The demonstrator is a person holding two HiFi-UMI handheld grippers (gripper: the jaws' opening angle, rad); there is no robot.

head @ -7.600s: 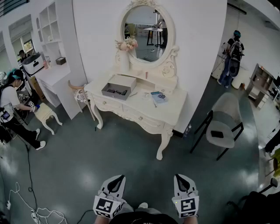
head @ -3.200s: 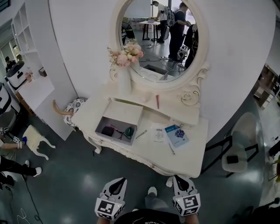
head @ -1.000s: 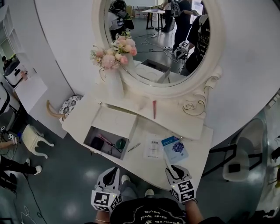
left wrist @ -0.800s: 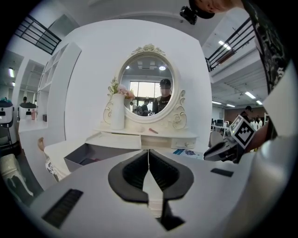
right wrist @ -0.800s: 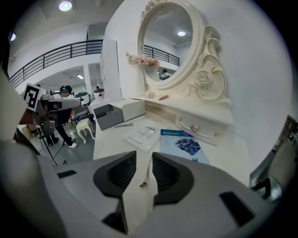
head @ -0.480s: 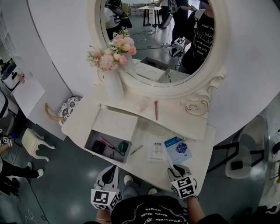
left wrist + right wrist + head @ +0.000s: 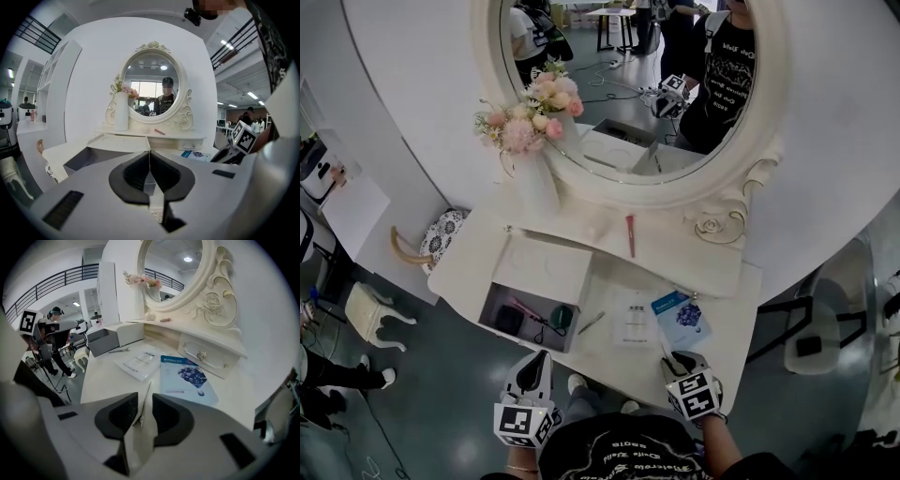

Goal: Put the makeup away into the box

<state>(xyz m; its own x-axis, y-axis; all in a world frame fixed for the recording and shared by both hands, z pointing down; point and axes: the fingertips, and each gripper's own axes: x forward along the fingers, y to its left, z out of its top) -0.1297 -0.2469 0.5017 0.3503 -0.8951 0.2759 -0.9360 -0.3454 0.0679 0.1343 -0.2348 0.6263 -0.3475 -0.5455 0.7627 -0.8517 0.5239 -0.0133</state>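
**Item 1, thin stick** [image 7: 663,351]. Lies flat on the counter [image 7: 727,323] near its front edge, just short of the blue sachet [image 7: 682,317]. It sits between the jaws of my right tool [image 7: 680,361].

**Item 2, right tool** [image 7: 145,399]. It is pitched steeply down over the counter's front edge, marker cube towards me. The jaws stand wide and have just been closing a little. The pads are clear of the stick [image 7: 147,392], so nothing is gripped.

**Item 1, axis.** In the right gripper view the stick runs lengthwise away from me, nearly along the tool's own line. Its far end leans slightly right, towards the blue sachet [image 7: 185,376].

**Item 3, white sachet** [image 7: 630,317]. Flat, just beside the blue one on its left.

**Item 4, slim grey piece** [image 7: 592,322]. Lies aslant between the white sachet and the box.

**Item 5, box** [image 7: 522,337]. Grey, open, at the counter's left end, with its lid [image 7: 548,267] behind it. It holds a dark piece [image 7: 508,319], a pink stick [image 7: 525,307] and a round green piece [image 7: 561,317].

**Item 6, left tool** [image 7: 542,358]. Held off the counter's edge in front of the box and close to level, facing the mirror [image 7: 628,84]. The left gripper view [image 7: 150,159] shows its jaws together and nothing between them.

**Item 7, red stick** [image 7: 630,234]. Lies on the raised shelf under the mirror, long axis running front to back.

**Item 8, vase** [image 7: 534,183]. Upright at the shelf's left end, with flowers in it.
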